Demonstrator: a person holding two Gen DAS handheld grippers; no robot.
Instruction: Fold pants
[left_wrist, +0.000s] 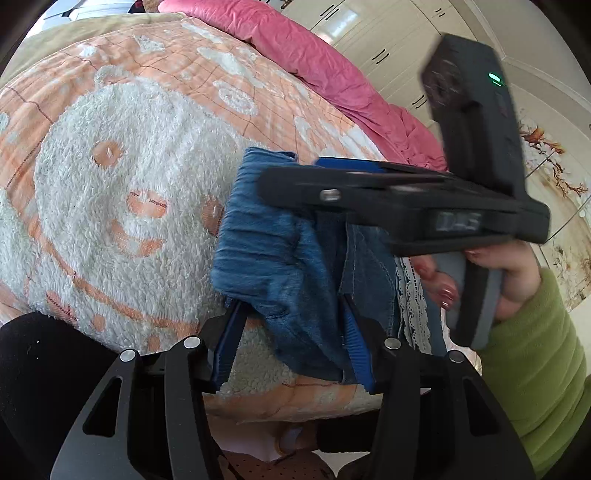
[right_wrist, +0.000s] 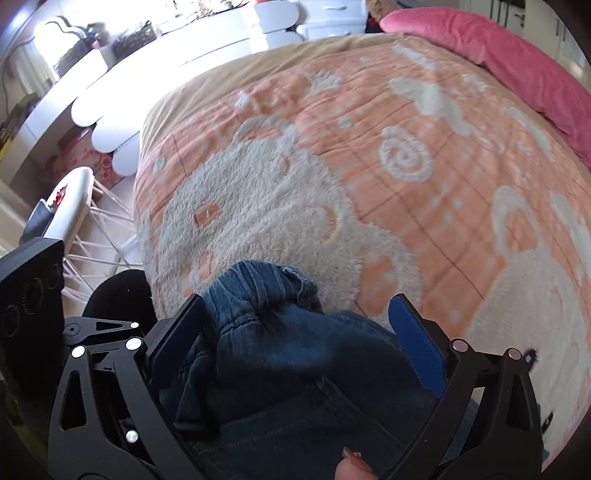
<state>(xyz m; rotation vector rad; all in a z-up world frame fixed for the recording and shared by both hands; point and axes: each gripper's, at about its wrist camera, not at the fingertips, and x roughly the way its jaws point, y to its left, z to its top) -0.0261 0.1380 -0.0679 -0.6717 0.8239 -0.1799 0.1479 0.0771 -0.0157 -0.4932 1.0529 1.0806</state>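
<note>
on the bear-print blanket (right_wrist: 332, 166), 2 spread tongs—left gripper (left_wrist: 291, 332), right gripper (right_wrist: 295, 332)—straddle bunched jeans (left_wrist: 266, 243), probably bracing a fold.

Left wrist view: close above the near edge of the peach bear blanket (left_wrist: 122, 192), facing along its own fingers across the blanket toward the pink quilt (left_wrist: 332, 74) on the far side. Right wrist view: equally close above the same edge, facing across the blanket (right_wrist: 369, 177) toward the pink quilt (right_wrist: 498, 55). Both views share the blanket, the quilt and the denim pants (left_wrist: 280, 251) (right_wrist: 295, 350)
</note>
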